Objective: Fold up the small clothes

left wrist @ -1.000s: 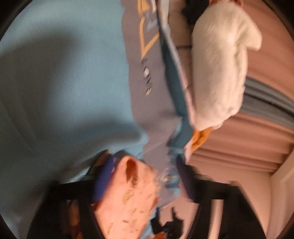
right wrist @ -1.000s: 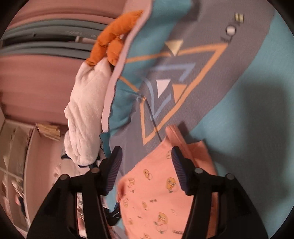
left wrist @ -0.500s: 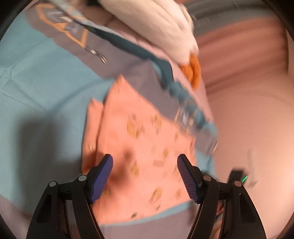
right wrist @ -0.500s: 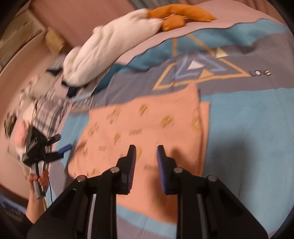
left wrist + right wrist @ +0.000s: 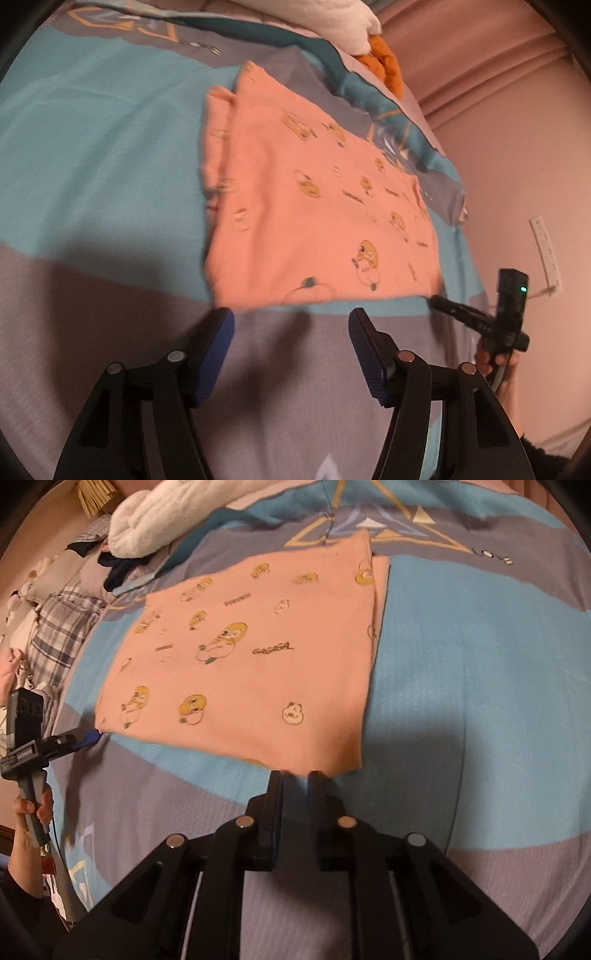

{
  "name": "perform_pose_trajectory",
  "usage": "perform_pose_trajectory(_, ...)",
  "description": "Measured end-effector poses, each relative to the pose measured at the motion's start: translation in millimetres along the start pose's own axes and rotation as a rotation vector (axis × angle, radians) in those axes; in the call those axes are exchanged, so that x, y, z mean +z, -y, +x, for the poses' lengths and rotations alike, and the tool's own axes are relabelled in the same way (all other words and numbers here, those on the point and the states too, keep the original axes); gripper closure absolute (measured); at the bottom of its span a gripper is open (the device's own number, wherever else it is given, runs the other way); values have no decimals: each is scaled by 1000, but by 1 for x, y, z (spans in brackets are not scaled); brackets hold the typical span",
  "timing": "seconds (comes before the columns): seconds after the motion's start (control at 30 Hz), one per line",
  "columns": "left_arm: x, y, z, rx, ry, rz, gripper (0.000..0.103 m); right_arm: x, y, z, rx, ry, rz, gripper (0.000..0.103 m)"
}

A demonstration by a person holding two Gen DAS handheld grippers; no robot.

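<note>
Folding looks partly done: the peach garment (image 5: 251, 653) lies flat on the bed (image 5: 461, 701) as a neat rectangle, one side already turned under at 3 o'clock in the right wrist view, so at least one further fold likely remains. Soft knit, printed with small yellow cartoon figures. The left gripper (image 5: 291, 325) stands fairly wide, jaws closing on nothing. The right gripper (image 5: 295, 775) is narrow, tips at the near hem; whether it pinches cloth, I cannot tell.
</note>
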State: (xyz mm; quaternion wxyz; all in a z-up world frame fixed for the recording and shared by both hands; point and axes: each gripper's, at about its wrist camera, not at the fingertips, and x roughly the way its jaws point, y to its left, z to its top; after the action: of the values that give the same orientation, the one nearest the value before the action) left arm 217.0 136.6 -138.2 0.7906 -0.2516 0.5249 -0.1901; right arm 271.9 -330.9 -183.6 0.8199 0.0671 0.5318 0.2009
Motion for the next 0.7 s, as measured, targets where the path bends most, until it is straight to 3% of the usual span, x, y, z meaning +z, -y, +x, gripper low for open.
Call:
perform_pose_trajectory(0.13, 13, -12, -18, -7, 67, -60, 35, 4, -10, -20, 61, 83, 18, 51)
perform_pose_trajectory(0.2, 21, -19, -20, 23, 98, -88, 32, 16, -18, -20, 113, 121, 27, 50)
perform_pose_trajectory(0.3, 39, -32, -15, -8, 121, -156, 32, 35, -37, -9, 148, 140, 29, 45)
perform_pose_trajectory(0.5, 81, -40, 14, -48, 125, -234, 32, 73, -64, 19, 180, 137, 25, 44)
perform_pose_trajectory(0.53, 89, -38, 20, -49, 123, -234, 31, 83, -70, 27, 183, 132, 26, 43)
perform_pose_trajectory(0.6, 102, -35, 30, -58, 103, -239, 18, 102, -79, 38, 189, 123, 30, 42)
perform_pose_trajectory(0.7, 116, -32, 36, -44, 96, -225, 17, 127, -91, 57, 182, 112, 40, 39)
